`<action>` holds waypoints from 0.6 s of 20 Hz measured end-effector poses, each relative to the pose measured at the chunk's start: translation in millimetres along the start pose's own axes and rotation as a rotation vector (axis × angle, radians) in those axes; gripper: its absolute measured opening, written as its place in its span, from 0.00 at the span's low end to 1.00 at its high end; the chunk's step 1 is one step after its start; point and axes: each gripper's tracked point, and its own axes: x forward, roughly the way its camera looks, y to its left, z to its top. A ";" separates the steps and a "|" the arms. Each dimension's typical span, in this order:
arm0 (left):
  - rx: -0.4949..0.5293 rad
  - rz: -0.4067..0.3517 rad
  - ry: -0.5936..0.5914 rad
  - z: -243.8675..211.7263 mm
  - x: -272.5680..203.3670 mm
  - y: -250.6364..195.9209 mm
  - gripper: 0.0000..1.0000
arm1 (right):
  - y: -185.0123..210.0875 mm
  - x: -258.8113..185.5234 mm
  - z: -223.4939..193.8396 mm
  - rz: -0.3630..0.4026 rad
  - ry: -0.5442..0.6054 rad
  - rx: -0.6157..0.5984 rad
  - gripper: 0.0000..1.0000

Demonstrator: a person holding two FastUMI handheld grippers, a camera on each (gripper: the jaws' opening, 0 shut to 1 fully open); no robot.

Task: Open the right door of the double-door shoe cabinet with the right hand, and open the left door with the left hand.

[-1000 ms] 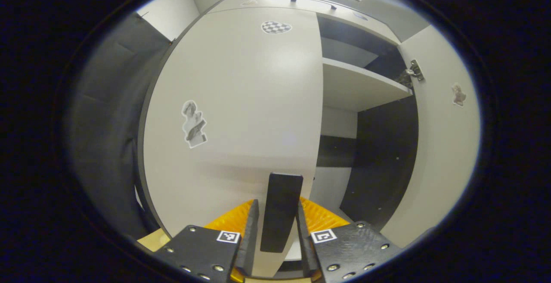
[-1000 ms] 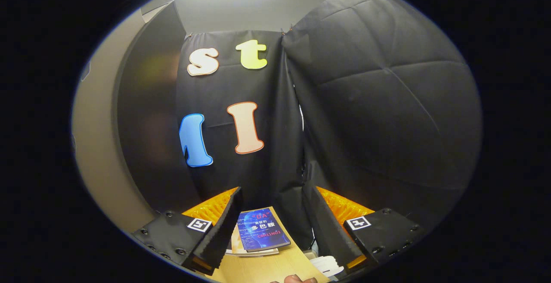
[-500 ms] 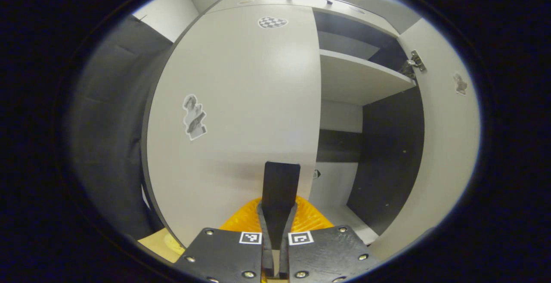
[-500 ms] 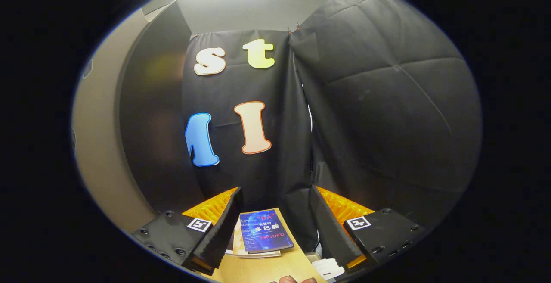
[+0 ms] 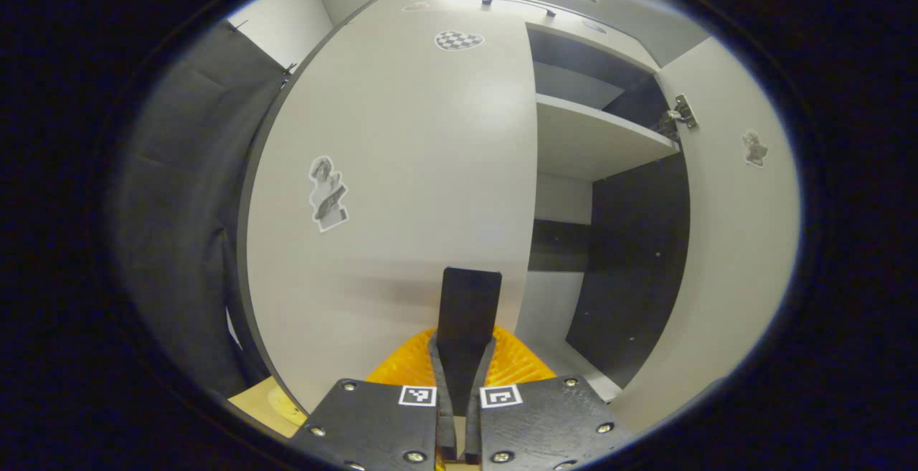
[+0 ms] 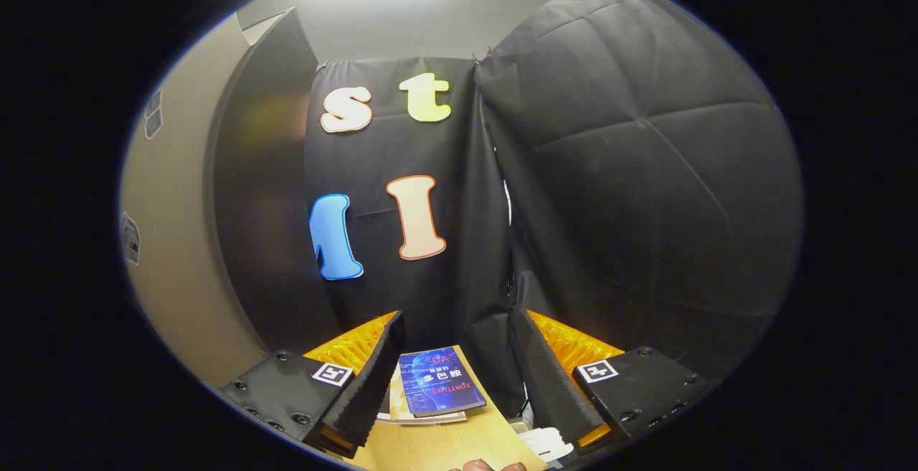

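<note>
Since a second ago the left hand-held gripper (image 5: 460,356) has pinched the black flat handle (image 5: 470,306) on the pale closed left door (image 5: 401,170), while the right hand-held gripper (image 6: 452,370) stays spread above a blue book (image 6: 439,381) whose small title is hard to make out.

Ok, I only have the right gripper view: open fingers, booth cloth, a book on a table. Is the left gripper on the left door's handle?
Observer: Yes. In the left gripper view the left gripper is shut on the black handle of the left door.
Operator: And the right door?
Observer: The right door stands swung open, with its hinge exposed.
Operator: Anything inside the cabinet?
Observer: One pale shelf shows, seen from below, so I can't tell what lies on it.
</note>
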 end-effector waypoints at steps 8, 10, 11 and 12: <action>-0.015 -0.149 -0.004 1.4 -7.1 3.7 0.07 | 21.7 -89.2 11.2 -0.114 -0.055 -0.007 0.98; -0.017 -0.180 -0.006 2.3 -9.2 2.0 0.07 | 31.8 -109.1 9.1 -0.132 -0.056 0.001 0.98; -0.016 -0.192 0.001 2.3 -9.9 1.8 0.07 | 36.6 -118.8 6.6 -0.140 -0.053 0.010 0.98; -0.016 -0.205 0.000 2.5 -9.8 1.3 0.07 | 44.3 -128.3 6.8 -0.135 -0.054 0.016 0.98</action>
